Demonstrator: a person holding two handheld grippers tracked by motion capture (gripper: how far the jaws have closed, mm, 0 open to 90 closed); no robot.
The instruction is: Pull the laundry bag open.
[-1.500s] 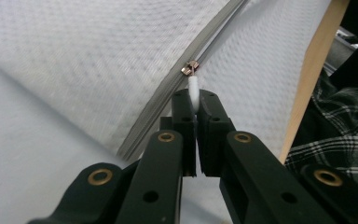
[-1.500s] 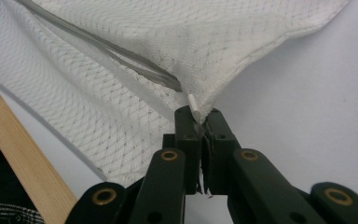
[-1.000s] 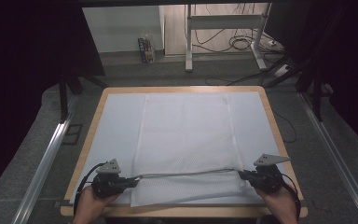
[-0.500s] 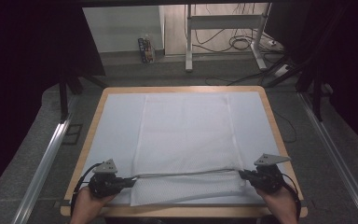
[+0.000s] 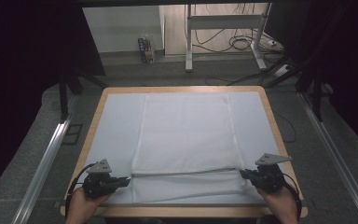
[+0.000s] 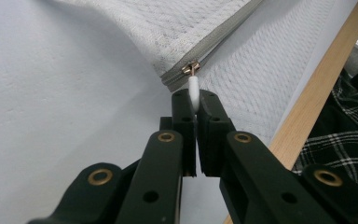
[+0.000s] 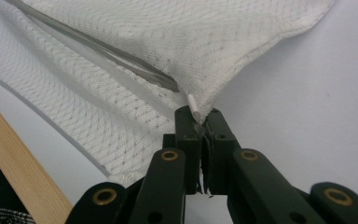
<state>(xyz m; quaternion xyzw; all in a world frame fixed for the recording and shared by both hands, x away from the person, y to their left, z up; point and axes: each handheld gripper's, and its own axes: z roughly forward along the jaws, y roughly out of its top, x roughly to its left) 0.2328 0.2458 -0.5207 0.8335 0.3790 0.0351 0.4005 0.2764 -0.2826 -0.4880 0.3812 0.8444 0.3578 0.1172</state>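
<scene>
A white mesh cover [image 5: 186,135] lies flat on the table, with a grey zipper [image 5: 186,171] running across its near part. My left gripper [image 5: 121,181] is shut on the white zipper pull tab [image 6: 193,91] at the zipper's left end, beside the brass slider [image 6: 189,68]. My right gripper [image 5: 246,174] is shut on the cover's right corner [image 7: 200,109] at the zipper's other end. The zipper looks closed and is stretched straight between the two grippers. The mesh fabric [image 7: 121,56] fans out beyond the right jaws.
The table has a wooden rim [image 5: 182,89] and a pale sheet [image 5: 116,121] under the cover. Its near edge [image 6: 317,88] runs close behind both hands. Metal rails [image 5: 46,158] flank the table. A desk frame and cables [image 5: 233,42] stand beyond.
The left gripper has shifted slightly outward and toward the near edge, drawing the zipper line tauter. The right gripper has stayed put.
</scene>
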